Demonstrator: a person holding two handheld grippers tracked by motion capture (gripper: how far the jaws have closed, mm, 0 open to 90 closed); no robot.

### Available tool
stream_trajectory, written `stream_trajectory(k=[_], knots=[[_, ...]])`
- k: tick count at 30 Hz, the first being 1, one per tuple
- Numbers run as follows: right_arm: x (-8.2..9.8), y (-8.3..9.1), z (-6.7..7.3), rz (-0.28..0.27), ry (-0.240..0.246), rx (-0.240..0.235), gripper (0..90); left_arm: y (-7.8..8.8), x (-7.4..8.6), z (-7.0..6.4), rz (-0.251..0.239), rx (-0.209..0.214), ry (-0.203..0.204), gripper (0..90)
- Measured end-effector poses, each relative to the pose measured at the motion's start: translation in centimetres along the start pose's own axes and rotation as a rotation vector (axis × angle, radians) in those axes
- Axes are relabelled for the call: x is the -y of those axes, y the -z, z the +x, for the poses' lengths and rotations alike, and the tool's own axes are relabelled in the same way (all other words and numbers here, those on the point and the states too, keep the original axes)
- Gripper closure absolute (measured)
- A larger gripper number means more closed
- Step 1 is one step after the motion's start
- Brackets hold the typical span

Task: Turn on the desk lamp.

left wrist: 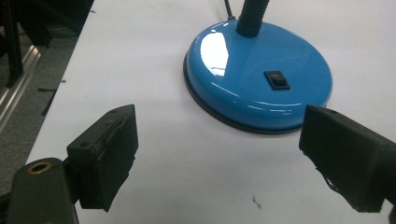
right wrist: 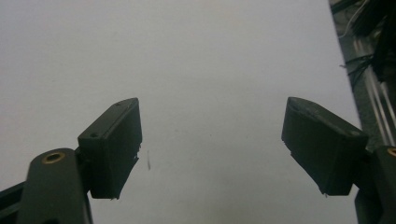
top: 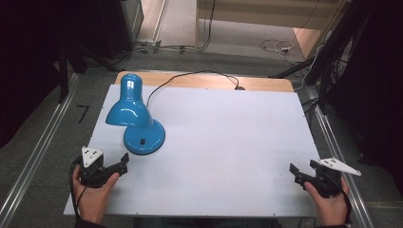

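**Two open hand-held grippers, one blue lamp on the bench**

The left hand-held gripper point(top: 122, 163) sits at the near left corner of the bench point(top: 228, 142), held in one hand point(top: 92, 194). Its two black jaws stand wide apart with nothing between them. In the left gripper view, the left hand-held gripper point(left wrist: 219, 135) points at the lamp's round base point(left wrist: 259, 79), which lies just beyond the jaw tips and apart from them.

The right hand-held gripper point(top: 297, 172) is at the near right corner, held in the other hand point(top: 330, 206). Its two jaws are also spread wide and grip nothing. In the right gripper view, the right hand-held gripper point(right wrist: 210, 135) faces bare white bench surface.

There is one lamp point(top: 134, 114), glossy blue, standing on the left half of the bench, near the left hand-held gripper and well apart from the right one. It has one round base carrying one black rocker switch point(left wrist: 277, 79), one neck, and one shade point(top: 128, 107) tipped down over the base. One black cord point(top: 190, 77) runs from it toward the far edge of the bench.
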State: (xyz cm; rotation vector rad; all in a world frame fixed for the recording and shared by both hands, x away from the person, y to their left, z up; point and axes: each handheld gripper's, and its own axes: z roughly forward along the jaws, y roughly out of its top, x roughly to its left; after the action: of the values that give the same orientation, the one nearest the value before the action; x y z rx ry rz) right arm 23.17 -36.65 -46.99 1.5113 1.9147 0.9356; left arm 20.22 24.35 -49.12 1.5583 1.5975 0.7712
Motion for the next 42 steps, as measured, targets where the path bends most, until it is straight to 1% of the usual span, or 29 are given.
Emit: stream_trajectory(k=[2,3,5,9,11,14,17,21,27,42], knots=[[0.5,0.6,0.3,0.000,0.023,0.001,18.1,0.1,0.0,-0.1,0.004,0.008,-0.002,12.8],[0.7,0.6,0.3,0.007,0.024,0.001,17.7,0.1,0.0,-0.2,0.005,0.009,-0.005,12.8],[0.9,0.5,0.2,0.014,0.016,-0.007,17.2,0.0,-0.1,-0.5,0.009,0.016,-0.011,12.9],[1.0,0.2,-0.4,0.027,0.005,-0.007,16.1,0.0,-0.1,-1.0,0.011,0.025,-0.022,12.9],[1.2,0.0,-0.8,0.038,-0.008,-0.005,16.0,-0.1,-0.1,-1.2,0.013,0.028,-0.026,12.9],[1.2,-0.1,-1.1,0.042,-0.036,-0.018,16.0,-0.3,-0.1,-1.3,0.019,0.034,-0.035,12.9],[1.2,-0.3,-1.2,0.052,-0.034,-0.023,15.9,-0.6,-0.1,-1.5,0.028,0.039,-0.040,13.2],[1.1,-0.5,-1.0,0.059,-0.030,-0.028,15.9,-0.7,-0.1,-1.8,0.026,0.043,-0.050,13.2],[1.1,-0.7,-0.9,0.066,-0.027,-0.029,15.9,-0.8,-0.1,-1.8,0.021,0.040,-0.042,13.2],[1.1,-0.8,-0.9,0.065,-0.022,-0.029,15.9,-1.0,-0.3,-2.0,0.016,0.043,-0.042,13.2]])
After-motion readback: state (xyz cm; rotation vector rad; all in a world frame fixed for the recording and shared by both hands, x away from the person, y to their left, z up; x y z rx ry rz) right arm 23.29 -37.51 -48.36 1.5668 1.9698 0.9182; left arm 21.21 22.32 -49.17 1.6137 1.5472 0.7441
